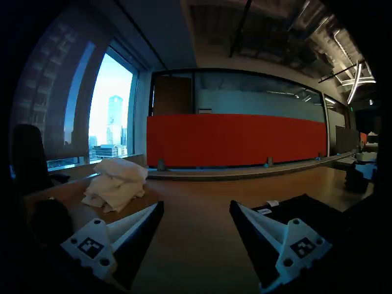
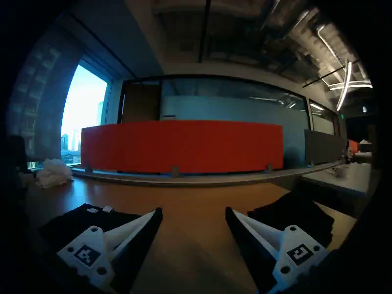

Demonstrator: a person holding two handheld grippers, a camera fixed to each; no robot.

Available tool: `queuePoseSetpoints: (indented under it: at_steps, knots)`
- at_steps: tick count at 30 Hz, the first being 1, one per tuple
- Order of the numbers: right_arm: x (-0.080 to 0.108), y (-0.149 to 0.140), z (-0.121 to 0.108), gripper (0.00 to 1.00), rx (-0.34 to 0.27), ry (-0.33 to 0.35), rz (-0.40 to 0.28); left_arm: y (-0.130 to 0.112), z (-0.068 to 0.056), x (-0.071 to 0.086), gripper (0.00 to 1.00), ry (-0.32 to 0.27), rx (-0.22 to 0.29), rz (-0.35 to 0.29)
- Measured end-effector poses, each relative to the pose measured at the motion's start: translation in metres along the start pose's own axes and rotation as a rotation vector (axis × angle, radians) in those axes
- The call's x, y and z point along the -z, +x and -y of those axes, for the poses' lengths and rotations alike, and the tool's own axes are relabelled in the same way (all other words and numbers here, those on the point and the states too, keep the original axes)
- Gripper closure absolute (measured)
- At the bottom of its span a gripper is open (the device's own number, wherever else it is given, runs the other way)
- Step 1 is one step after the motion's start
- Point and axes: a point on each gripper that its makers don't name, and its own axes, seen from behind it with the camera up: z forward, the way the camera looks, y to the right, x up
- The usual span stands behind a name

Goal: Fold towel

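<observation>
Left gripper view: the left claw point(image 1: 196, 203) stood wide, its two fingers well apart and nothing between them, held low over the wooden counter point(image 1: 206, 235). A crumpled white towel heap point(image 1: 116, 183) lay on the counter to the left, beyond the left finger and apart from it. A black towel point(image 1: 306, 208) bearing small white tags lay flat on the counter to the right, partly hidden behind the right finger. A red partition point(image 1: 235, 139) ran along the far edge of the counter, with glass above it. A bright window point(image 1: 110, 120) and a dark chair point(image 1: 27, 157) occupied the left side.

Right gripper view: the right claw point(image 2: 192, 209) was likewise spread wide and empty, above bare counter point(image 2: 196, 193). The black towel point(image 2: 78, 220) lay flat at the left, just behind the left finger, its white tags turned up. A black stack point(image 2: 299, 213) of folded cloth sat at the right, behind the right finger, near the counter's edge. The white towel heap point(image 2: 53, 172) showed small at the far left, near the window point(image 2: 83, 115) and well apart from the claw. The red partition point(image 2: 181, 146) closed off the rear.
</observation>
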Motion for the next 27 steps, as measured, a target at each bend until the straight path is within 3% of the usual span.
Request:
queuePoseSetpoints:
  at_steps: [8,14,20,27]
  knots:
    - [-0.001,-0.002,-0.002,0.01,0.006,-0.001,0.006,-0.002,0.0,0.0,0.0,0.0,0.004,0.005]
    - [-0.002,0.018,-0.004,0.01,0.031,-0.015,0.005,0.007,0.003,0.001,0.0,0.0,0.005,0.02]
    - [-0.002,0.057,0.002,0.01,0.044,-0.013,0.012,0.044,0.003,-0.001,0.01,-0.006,-0.011,0.026]
    - [-0.002,0.113,0.012,0.01,0.044,-0.009,0.007,0.112,0.007,-0.004,0.01,-0.007,-0.028,0.01]
